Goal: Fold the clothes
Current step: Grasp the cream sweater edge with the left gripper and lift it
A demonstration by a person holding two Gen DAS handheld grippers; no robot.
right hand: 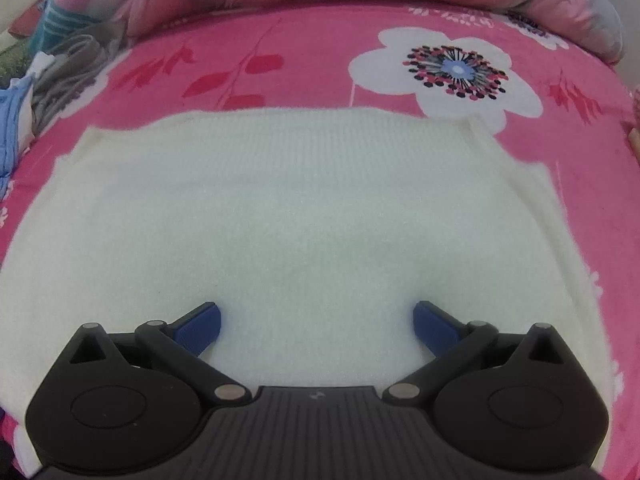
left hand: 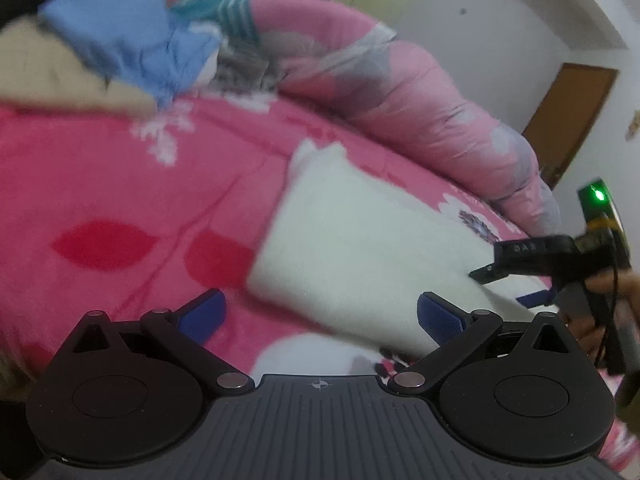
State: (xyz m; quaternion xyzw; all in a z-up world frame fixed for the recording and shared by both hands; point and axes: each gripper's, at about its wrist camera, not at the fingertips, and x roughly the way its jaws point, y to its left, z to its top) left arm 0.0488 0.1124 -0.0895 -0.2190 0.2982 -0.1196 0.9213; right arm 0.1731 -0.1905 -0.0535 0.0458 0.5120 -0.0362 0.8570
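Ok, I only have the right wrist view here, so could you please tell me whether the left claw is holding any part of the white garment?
Observer: No, the left claw is open and empty, poised at the near left edge of the white garment on the pink blanket.
Operator: Thank you. Does that camera see the right claw?
Observer: Yes, the right claw is at the picture's right edge, over the garment, with a green light lit behind it.
Operator: And what is left unfolded?
Observer: A crumpled blue garment lies on a beige garment, at the far left.
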